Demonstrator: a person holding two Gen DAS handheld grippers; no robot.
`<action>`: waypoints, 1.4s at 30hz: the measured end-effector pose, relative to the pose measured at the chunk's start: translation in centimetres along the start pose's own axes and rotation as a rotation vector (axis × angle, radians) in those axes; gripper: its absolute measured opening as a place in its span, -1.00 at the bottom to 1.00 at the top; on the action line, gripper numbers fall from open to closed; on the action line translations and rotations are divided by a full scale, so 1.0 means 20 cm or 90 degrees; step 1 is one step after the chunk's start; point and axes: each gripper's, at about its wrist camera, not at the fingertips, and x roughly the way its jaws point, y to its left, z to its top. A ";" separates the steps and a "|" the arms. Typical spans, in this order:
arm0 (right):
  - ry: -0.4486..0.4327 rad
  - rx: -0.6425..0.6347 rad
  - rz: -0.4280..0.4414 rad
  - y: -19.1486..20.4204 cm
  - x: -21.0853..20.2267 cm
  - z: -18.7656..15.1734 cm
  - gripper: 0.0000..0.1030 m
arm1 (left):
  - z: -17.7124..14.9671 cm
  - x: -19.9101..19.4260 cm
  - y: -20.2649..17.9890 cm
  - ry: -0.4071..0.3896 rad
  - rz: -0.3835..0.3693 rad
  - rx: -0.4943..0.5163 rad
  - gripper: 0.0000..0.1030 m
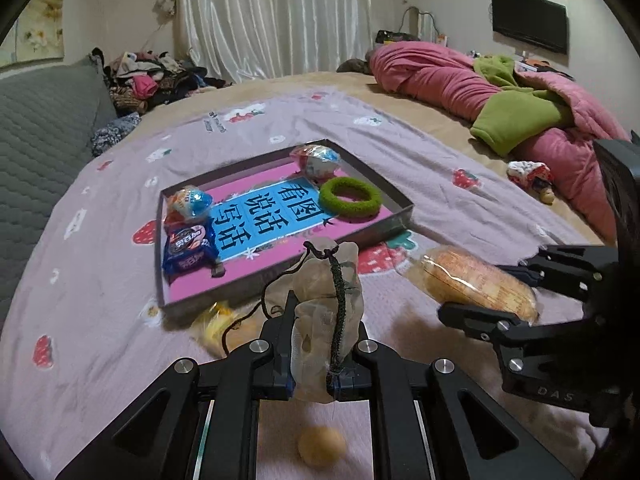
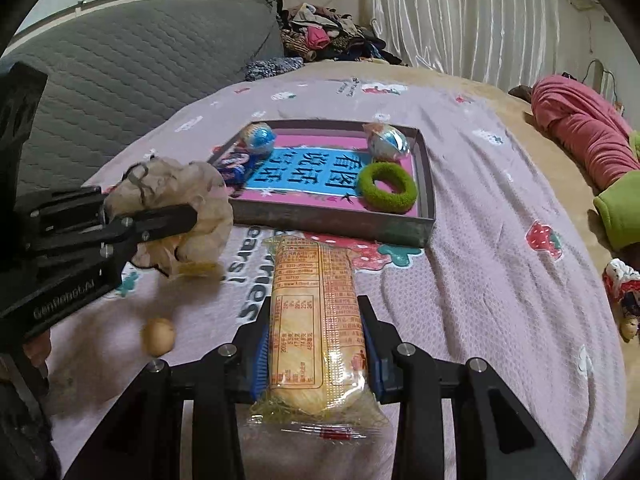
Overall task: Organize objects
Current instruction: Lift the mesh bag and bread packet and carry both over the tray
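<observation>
Pale lilac bedding printed with strawberries (image 2: pixel 472 240) covered the bed beneath both hand-held grippers. Nearest below the left gripper (image 1: pixel 316 344), a small tan ball (image 1: pixel 321 447) appeared blurred over the bedding; whether it touched the fabric could not be determined. The left gripper was clamped on a translucent beige mesh drawstring pouch (image 1: pixel 328 300), held clear of the bedding with its dark cord (image 1: pixel 339 320) running down its front. A yellow blurred item (image 1: pixel 218 322) lay just beyond and to the left of that gripper.

To its right, the right gripper (image 2: pixel 316 344) gripped a clear-wrapped pale yellow noodle packet with red print (image 2: pixel 316 312), pads pressing both long sides.

Ahead of both grippers sat a shallow grey rectangular box lid with a pink and blue printed floor (image 2: pixel 424 168). It held a fuzzy green ring (image 2: pixel 387 187) at the near right, a blue snack packet (image 1: pixel 190 254) at the left, and two foil-wrapped egg-shaped items, one (image 1: pixel 188 204) beside the packet and one (image 1: pixel 316 160) at the far right corner.

Farther off lay a pink quilt (image 1: pixel 432 72), a heap of clothes (image 1: pixel 148 80), and white curtains (image 1: pixel 272 16).
</observation>
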 end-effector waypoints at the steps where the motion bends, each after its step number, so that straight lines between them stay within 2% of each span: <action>1: -0.002 -0.003 0.000 0.02 -0.02 0.00 -0.25 | -0.01 -0.03 -0.01 0.002 0.003 0.001 -0.77; 10: -0.034 -0.033 -0.011 0.13 -0.27 0.00 -0.25 | -0.11 -0.29 -0.11 -0.017 0.019 -0.004 -0.77; 21: -0.074 -0.048 -0.012 0.21 -0.47 0.03 -0.25 | -0.10 -0.55 -0.14 -0.053 0.051 -0.008 -0.77; 33: -0.112 -0.067 -0.011 0.27 -0.59 0.09 -0.25 | -0.04 -0.70 -0.08 -0.076 0.075 -0.021 -0.77; 42: -0.126 -0.068 -0.008 0.27 -0.63 0.12 -0.25 | 0.00 -0.73 -0.06 -0.080 0.088 -0.033 -0.77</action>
